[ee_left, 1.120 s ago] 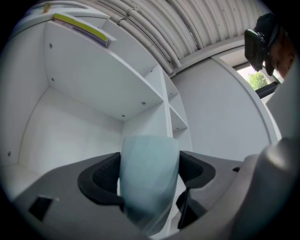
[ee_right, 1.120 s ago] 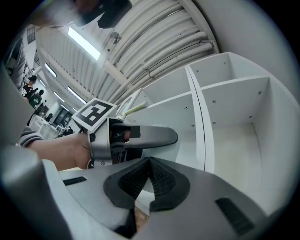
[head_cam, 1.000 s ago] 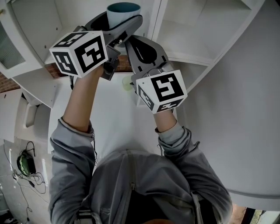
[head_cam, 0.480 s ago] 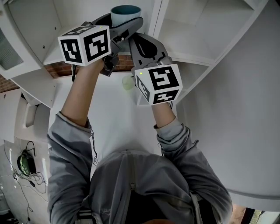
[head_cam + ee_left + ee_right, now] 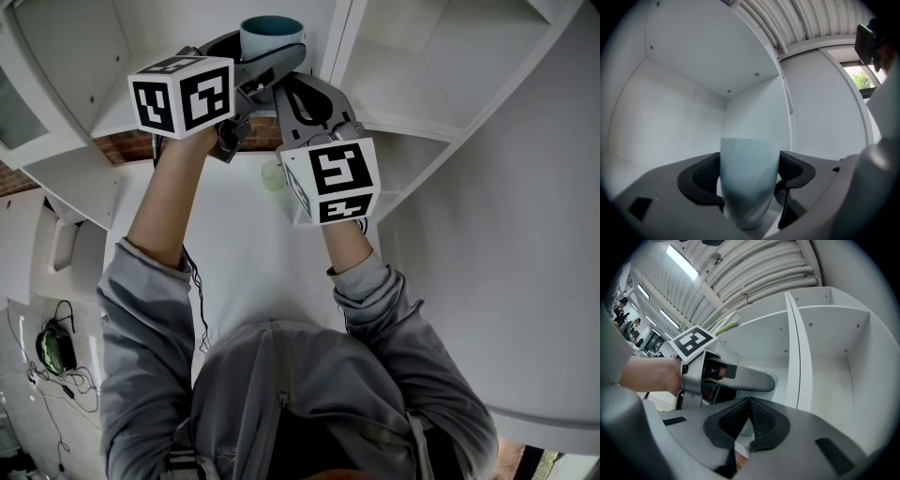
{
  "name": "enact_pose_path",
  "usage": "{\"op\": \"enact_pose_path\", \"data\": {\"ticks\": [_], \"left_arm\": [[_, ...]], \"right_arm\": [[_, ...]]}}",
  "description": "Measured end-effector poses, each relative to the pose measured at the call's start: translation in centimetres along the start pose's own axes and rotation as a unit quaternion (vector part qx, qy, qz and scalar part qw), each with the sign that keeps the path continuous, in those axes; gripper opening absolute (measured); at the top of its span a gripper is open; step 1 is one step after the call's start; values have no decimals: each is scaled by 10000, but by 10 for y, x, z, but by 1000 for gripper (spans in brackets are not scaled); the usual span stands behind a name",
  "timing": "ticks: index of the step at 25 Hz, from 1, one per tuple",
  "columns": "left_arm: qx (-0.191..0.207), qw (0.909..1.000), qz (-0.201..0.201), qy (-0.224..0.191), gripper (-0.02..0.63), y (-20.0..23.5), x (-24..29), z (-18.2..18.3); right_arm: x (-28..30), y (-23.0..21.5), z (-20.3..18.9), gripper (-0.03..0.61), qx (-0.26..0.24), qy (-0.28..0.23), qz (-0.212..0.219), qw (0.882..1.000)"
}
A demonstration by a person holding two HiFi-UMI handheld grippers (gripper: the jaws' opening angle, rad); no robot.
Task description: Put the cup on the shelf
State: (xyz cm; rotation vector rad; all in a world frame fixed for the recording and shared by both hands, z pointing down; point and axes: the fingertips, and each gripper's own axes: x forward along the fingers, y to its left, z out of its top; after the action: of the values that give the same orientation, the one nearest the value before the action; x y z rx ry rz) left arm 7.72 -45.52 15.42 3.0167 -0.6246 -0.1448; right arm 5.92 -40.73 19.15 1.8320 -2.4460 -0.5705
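Gripping: the left gripper [image 5: 749, 177] has the cup [image 5: 271, 26] clamped between its two dark pads, one pad pressed on each side, with no gap to see.
Cup: pale blue-green outside, darker teal at the mouth. It stands upright with the mouth up, and its upper half rises clear above the jaws.
Cup's place: up inside the left compartment of the white shelf [image 5: 670, 108], just left of the upright divider [image 5: 339, 33]. The gripper body hides its base, so I can't tell whether it touches the shelf board.
Other tool: the right gripper [image 5: 750, 420] is pinched together pad to pad, with nothing between the jaws.
Right versus left: in the head view the right gripper sits just beside the left one, lower and to its right, with its nose aimed at the same compartment. It is near the cup but apart from it.
Right gripper's outlook: the left gripper's grey body and the hand holding it fill the left side, with the two shelf compartments beyond.
Marker cubes: the left cube [image 5: 183, 94] and the right cube [image 5: 330, 180] both face the head camera.
Arms: grey sleeves [image 5: 150, 309] reach up, with both forearms raised toward the shelf.
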Motion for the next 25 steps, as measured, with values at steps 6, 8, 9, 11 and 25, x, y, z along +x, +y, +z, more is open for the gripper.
{"op": "enact_pose_path", "data": {"ticks": [6,8,9,11,25], "left_arm": [[230,9996,55,177,379,-1,-1,-6],[429,9985,152,303,379,1,-2,-12],[498,9980,188,347,379,2,-3,-14],[531,9977,226,364,379,2,-4,-16],[394,9979,450,234,382,7,-32,-10]], "right_arm": [[-2,-1,-3,28,-38,-6,-38,10000],[-2,-2,-4,27,-32,9,-62,10000],[-2,-2,-4,27,-24,16,-72,10000],[-2,-3,-5,28,-17,20,-100,9999],[-3,-4,-7,27,36,66,-206,9998]]}}
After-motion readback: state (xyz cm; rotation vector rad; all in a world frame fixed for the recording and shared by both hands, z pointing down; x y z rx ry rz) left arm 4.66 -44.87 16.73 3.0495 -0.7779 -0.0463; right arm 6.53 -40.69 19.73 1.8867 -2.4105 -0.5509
